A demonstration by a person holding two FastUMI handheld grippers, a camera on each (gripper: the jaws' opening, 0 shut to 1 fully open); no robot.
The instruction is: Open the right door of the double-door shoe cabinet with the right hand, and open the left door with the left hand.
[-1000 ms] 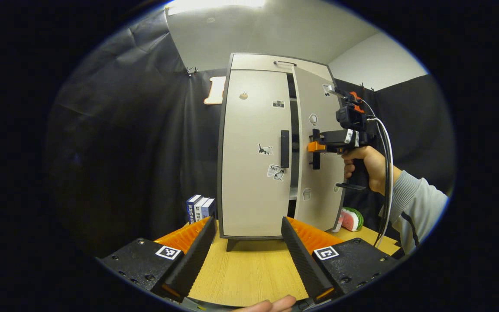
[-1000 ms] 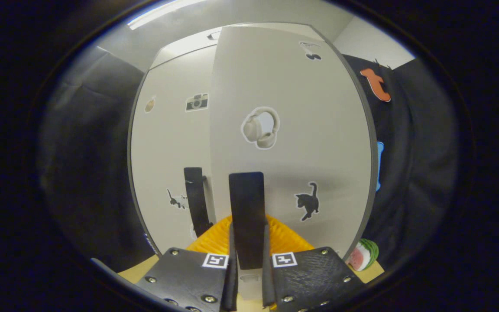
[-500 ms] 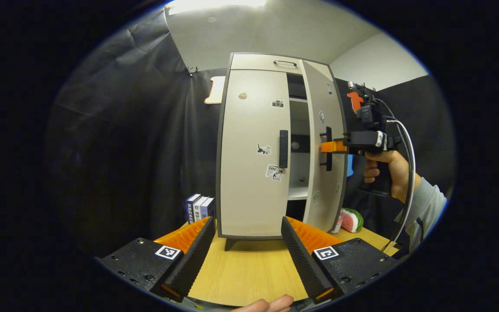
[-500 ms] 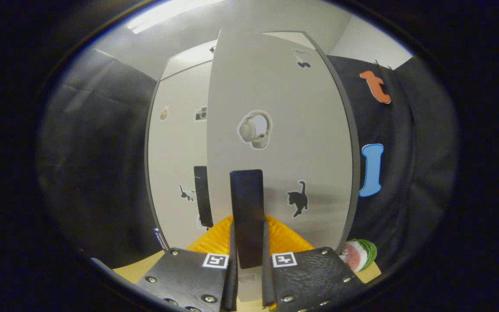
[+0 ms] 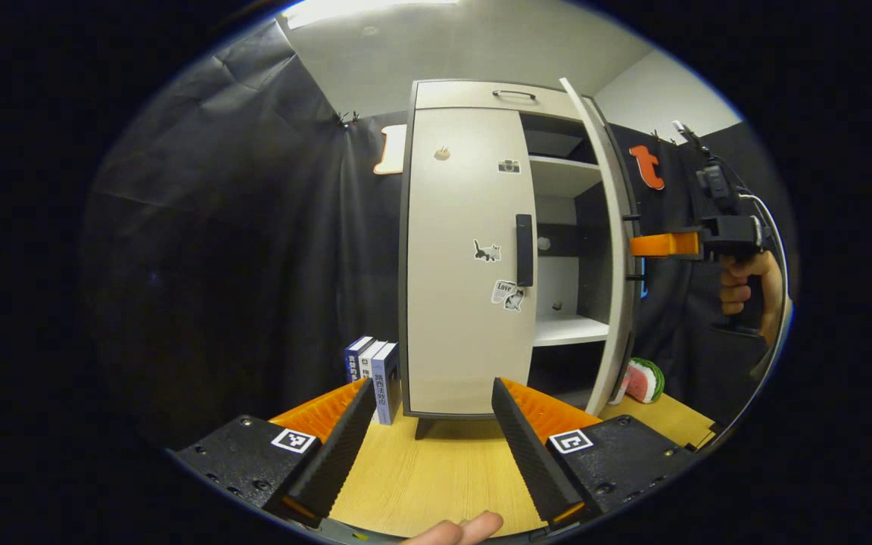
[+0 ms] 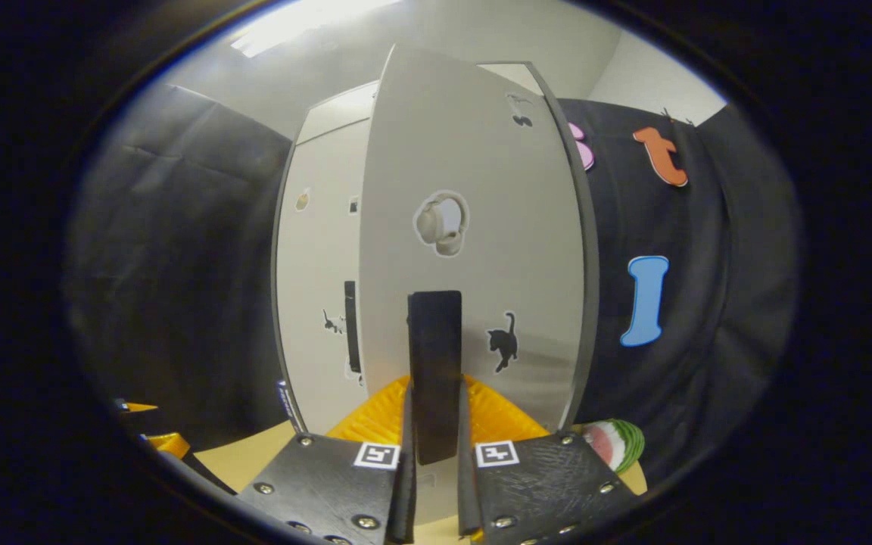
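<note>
Right gripper (image 6: 434, 484) is clamped on the right door's handle (image 6: 434, 371), with that right door (image 5: 608, 250) swung wide (shelves exposed). Left gripper (image 5: 428, 446) waits with jaws apart, well short of the left door (image 5: 462, 257), which remains closed and unhandled

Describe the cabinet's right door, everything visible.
The right door is a tall, pale grey panel with a dark edge. It is swung wide open, so it shows edge-on in the left gripper view. It carries headphone and black cat stickers. Its dark vertical handle is clamped between the right gripper fingers. Behind it the shelves are exposed.
</note>
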